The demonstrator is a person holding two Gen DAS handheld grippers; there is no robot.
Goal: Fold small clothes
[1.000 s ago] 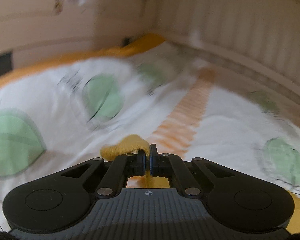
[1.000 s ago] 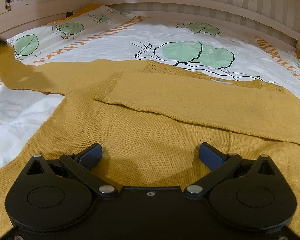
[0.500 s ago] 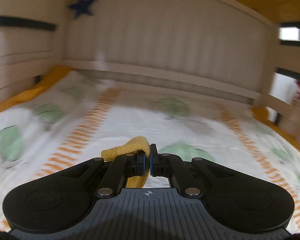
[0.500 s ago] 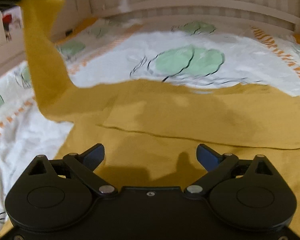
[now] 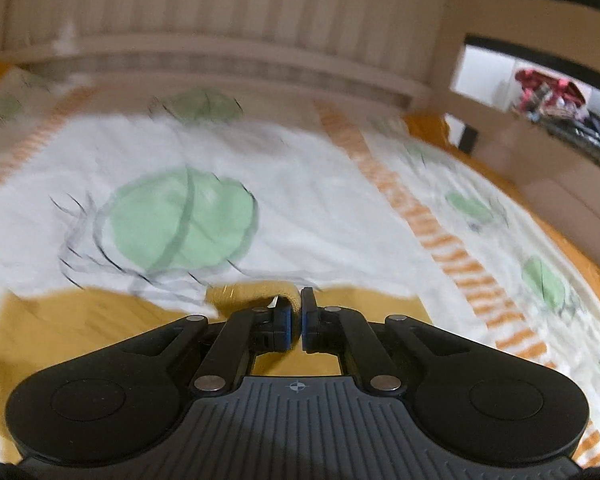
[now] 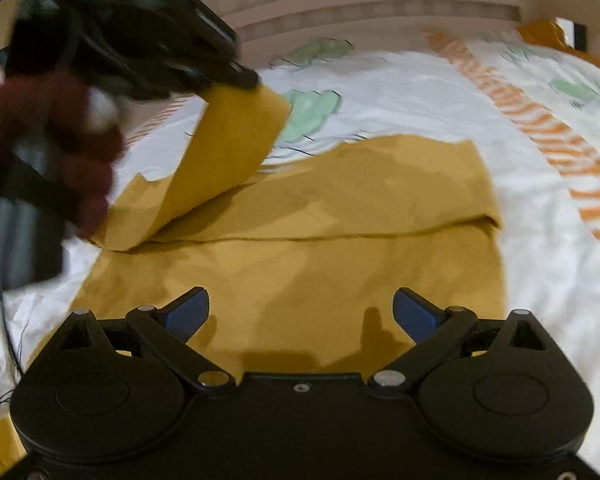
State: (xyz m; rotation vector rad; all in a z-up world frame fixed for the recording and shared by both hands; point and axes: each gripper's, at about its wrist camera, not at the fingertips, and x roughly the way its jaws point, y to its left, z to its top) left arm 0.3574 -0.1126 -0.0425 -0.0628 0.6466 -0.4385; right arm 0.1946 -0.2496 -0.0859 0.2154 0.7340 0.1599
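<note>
- A mustard knit sweater (image 6: 340,256) is spread flat on a bed sheet (image 6: 412,92) printed with green leaves and orange stripes; 1 sleeve is already folded across the body.
- The other sleeve (image 6: 228,148) is pinched at its cuff by the left gripper (image 5: 296,320), jaws clamped together on it.
- The right gripper (image 6: 302,312) is held with its blue pads wide apart, nothing between them, above the near hem.
- Compared with 1 second ago, the sleeve has been lifted from the far left and carried rightward over the body.
</note>
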